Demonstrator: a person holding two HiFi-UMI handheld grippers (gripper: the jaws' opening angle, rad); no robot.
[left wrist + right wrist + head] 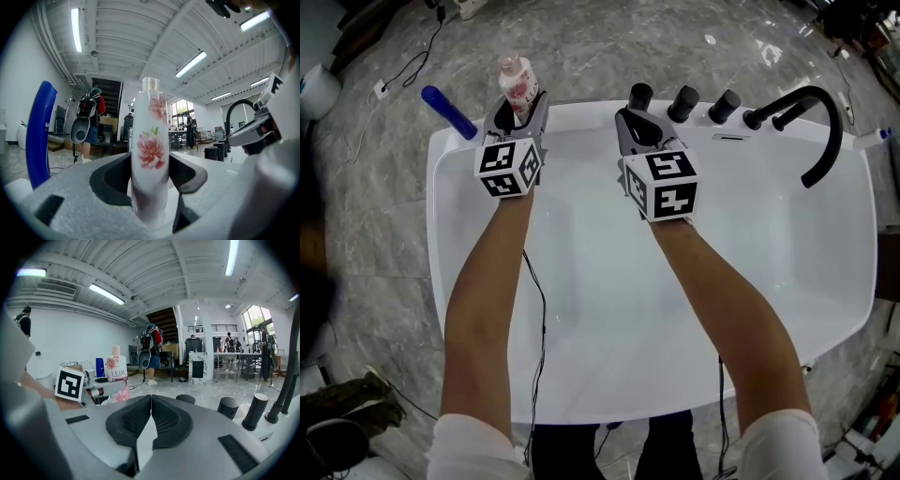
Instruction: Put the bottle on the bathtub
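At the far left rim of the bathtub (441, 234), your left tool (517, 105) pinches the bottle (516, 82) upright. Only the left gripper view shows the jaws pressed on its flowered sides. Your right tool (636, 127) hovers over the basin, pressed together and empty, as its own view confirms. A blue bottle (450, 112) sits just left at the rim's corner. The black knobs (682, 103) and faucet (820, 122) stand well to the right.

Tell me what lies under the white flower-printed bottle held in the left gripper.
Below the white flower-printed bottle is the white bathtub's far rim. The left gripper, shut on the bottle, covers its base, so contact with the rim cannot be seen.
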